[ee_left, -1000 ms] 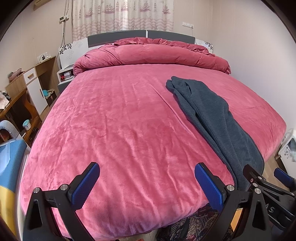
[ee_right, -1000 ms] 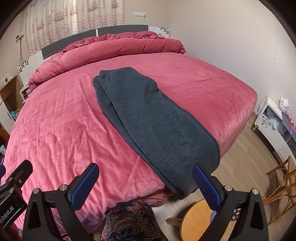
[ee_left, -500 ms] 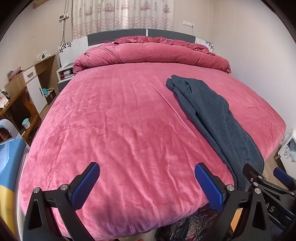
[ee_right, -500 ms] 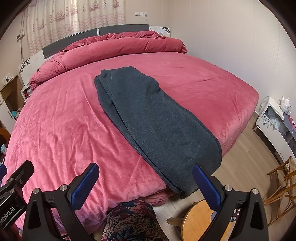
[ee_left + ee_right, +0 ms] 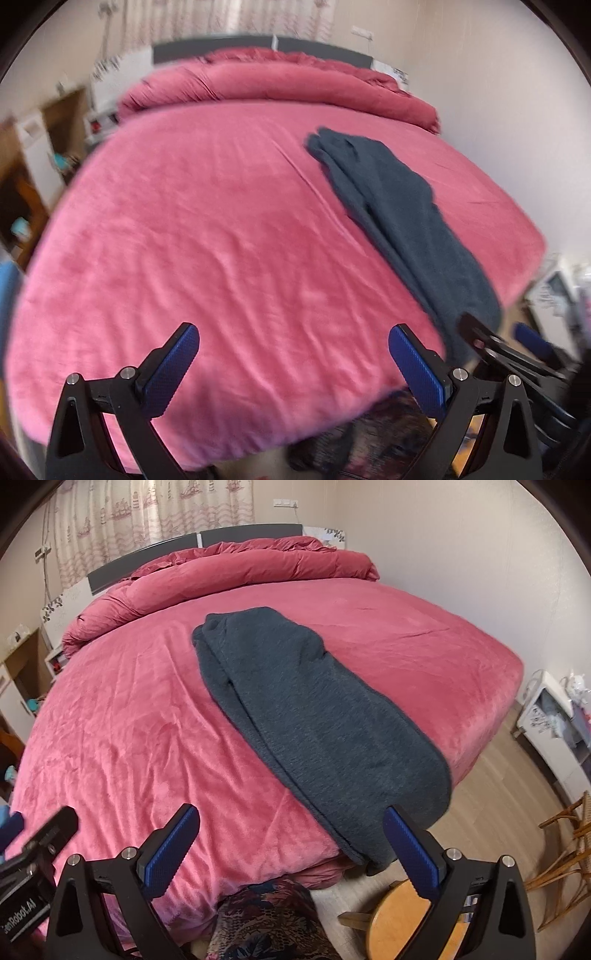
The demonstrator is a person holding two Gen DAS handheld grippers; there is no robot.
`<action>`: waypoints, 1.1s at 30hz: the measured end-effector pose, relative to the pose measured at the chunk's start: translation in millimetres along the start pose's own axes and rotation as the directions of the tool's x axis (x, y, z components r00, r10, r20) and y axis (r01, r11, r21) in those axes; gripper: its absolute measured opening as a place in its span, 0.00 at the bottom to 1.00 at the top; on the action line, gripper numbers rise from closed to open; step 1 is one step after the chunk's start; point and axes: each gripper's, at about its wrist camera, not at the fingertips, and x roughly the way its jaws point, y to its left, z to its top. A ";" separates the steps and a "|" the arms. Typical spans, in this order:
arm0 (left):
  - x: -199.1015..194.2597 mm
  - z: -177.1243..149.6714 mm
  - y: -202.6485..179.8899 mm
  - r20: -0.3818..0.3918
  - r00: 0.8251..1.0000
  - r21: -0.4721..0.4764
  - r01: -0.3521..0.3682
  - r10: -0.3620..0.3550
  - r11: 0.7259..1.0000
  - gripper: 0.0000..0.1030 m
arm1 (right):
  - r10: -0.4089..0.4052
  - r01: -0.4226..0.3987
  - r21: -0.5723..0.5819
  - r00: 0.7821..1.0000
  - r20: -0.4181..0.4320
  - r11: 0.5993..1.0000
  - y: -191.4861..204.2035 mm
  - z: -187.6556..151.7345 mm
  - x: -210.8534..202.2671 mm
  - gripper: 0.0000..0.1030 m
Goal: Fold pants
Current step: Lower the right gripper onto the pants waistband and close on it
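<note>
**Pants still flat on the bed, both grippers empty**

While the pants [image 5: 295, 716] lie stretched out on the pink bed [image 5: 122, 738], neither tool is touching them. They're dark grey, laid lengthwise on the right half of the bed, one end up toward the rolled duvet [image 5: 229, 572], the other draped over the near edge and hanging a bit toward the floor. Looks like they're already doubled leg on leg, with an edge line running down the left side.

Right gripper [image 5: 291, 845] hovers above the near edge, jaws wide but just starting to close, nothing between the pads. The hanging end of the pants sits just beyond its right finger [image 5: 410, 849].

Left gripper [image 5: 293, 363] hangs over bare blanket to the left of the pants, jaws wide apart and empty. That view is blurry.

Small wooden stool [image 5: 402, 923] stands on the floor below the right gripper, wicker chair [image 5: 569, 842] off to the right
</note>
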 end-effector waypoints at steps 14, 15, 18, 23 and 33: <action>46.2 4.1 -4.5 -0.169 0.985 0.035 0.027 -0.020 0.999 1.00 | 0.145 -0.145 0.004 0.985 -0.091 0.989 -9.9 38.7 60.2 0.55; 50.2 3.7 -4.7 -0.182 0.983 0.044 0.025 -0.017 0.999 1.00 | 0.139 -0.140 0.001 0.986 -0.092 0.990 -9.8 43.0 64.4 0.55; 59.6 4.8 -0.9 -0.231 0.971 0.023 0.069 -0.062 0.997 1.00 | 0.134 -0.135 0.001 0.986 -0.096 0.991 -11.7 51.4 73.5 0.55; 65.8 13.7 12.4 -0.220 0.971 -0.042 0.089 -0.096 0.995 1.00 | 0.154 -0.157 -0.019 0.984 -0.092 0.987 -9.7 76.2 88.3 0.55; 66.6 54.0 24.7 -0.064 0.998 -0.008 0.005 -0.006 1.000 1.00 | 0.205 -0.209 -0.051 0.976 -0.069 0.977 9.5 120.3 117.7 0.52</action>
